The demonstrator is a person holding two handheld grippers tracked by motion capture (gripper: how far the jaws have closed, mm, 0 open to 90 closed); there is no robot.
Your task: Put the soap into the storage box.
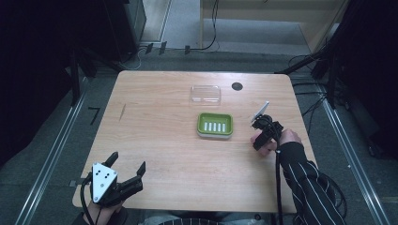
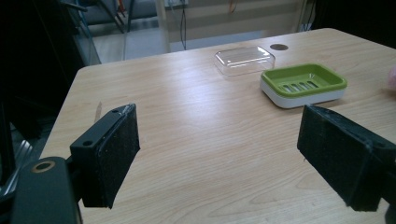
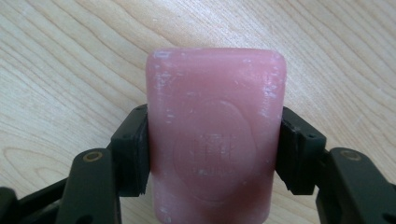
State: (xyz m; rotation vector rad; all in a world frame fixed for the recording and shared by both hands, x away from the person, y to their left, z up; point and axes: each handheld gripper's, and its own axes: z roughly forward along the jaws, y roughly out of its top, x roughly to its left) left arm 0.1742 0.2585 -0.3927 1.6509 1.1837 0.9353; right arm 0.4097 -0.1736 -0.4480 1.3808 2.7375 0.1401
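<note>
Now: soap [image 3: 215, 140] pinched between right gripper [image 1: 263, 136] jaws, just above tabletop [image 1: 164, 140] | dish [image 1: 215, 124] left of those jaws, lid [image 1: 205, 94] beyond | left gripper [image 1: 126, 169] jaws wide apart, holding nothing, dish far ahead.

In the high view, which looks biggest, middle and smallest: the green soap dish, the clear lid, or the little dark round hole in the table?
1. Green soap dish, largest.
2. Clear lid, a bit smaller; it lies farther from the camera, so these two may really be close.
3. Dark round hole, clearly smallest.
</note>
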